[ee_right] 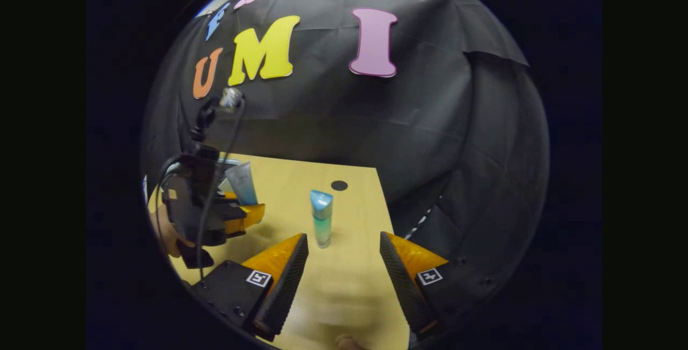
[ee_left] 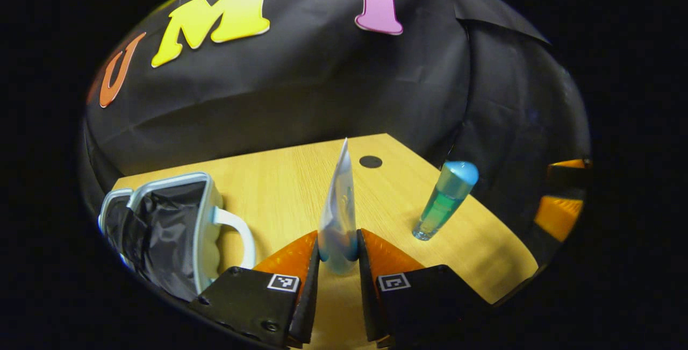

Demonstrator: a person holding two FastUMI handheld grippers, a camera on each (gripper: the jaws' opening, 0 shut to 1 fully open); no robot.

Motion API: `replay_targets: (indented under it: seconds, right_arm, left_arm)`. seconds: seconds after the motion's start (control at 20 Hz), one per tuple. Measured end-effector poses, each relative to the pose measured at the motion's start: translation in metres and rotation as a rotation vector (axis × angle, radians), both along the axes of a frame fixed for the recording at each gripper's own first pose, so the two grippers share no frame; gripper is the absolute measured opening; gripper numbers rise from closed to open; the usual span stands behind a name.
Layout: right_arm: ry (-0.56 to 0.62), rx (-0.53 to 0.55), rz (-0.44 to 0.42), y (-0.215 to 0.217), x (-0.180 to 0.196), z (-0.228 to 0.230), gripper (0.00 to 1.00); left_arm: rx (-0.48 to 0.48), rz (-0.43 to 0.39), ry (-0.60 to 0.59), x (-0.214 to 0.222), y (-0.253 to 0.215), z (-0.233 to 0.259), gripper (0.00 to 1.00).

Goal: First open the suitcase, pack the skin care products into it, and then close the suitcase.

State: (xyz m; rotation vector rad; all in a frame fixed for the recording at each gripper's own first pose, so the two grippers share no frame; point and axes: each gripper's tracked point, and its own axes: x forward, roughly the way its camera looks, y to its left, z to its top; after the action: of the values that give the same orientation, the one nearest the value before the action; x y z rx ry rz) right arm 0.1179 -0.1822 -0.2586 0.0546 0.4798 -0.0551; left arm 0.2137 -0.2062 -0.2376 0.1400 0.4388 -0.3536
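The left gripper (ee_left: 338, 256) has its fingers pinching the cap end of a soft tube (ee_left: 338, 205), whose crimped edge points away from the fingers. It should be light and squashy, so the stiff cap end is the better place to hold (the body would likely dent). To the left of those fingers lies the open suitcase (ee_left: 166, 229); to their right stands a bottle (ee_left: 446, 199). The right gripper (ee_right: 344, 264) has its fingers spread, nothing between them, with the bottle just ahead, upright, probably smooth and tippable.
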Motion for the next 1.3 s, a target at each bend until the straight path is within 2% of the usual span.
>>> replay_targets:
  seconds: [0.3, 0.65, 0.8, 0.95, 1.0, 1.05, 1.2, 1.3]
  right_arm:
    - [0.039, -0.010, -0.005, 0.015, 0.046, -0.036, 0.80]
    - [0.076, 0.056, -0.032, 0.031, 0.087, -0.074, 0.80]
    - [0.097, 0.095, -0.071, 0.032, 0.097, -0.093, 0.76]
    - [0.108, 0.072, -0.077, 0.035, 0.100, -0.103, 0.72]
    - [0.112, 0.061, -0.074, 0.036, 0.106, -0.106, 0.74]
    - [0.110, 0.050, -0.079, 0.036, 0.108, -0.108, 0.68]
    - [0.107, 0.026, -0.097, 0.035, 0.111, -0.110, 0.61]
    - [0.107, -0.013, -0.076, 0.037, 0.109, -0.109, 0.58]
  left_arm:
    - [0.012, 0.023, -0.037, -0.043, 0.048, 0.057, 0.39]
    - [-0.012, 0.185, -0.003, -0.084, 0.136, 0.071, 0.39]
    - [-0.001, 0.252, 0.030, -0.089, 0.179, 0.068, 0.39]
    - [-0.004, 0.277, 0.040, -0.084, 0.212, 0.069, 0.39]
    - [0.000, 0.281, 0.043, -0.082, 0.222, 0.068, 0.39]
    - [0.005, 0.285, 0.049, -0.080, 0.231, 0.064, 0.39]
    - [0.006, 0.314, 0.064, -0.077, 0.259, 0.058, 0.39]
    - [0.007, 0.318, 0.078, -0.071, 0.271, 0.054, 0.39]
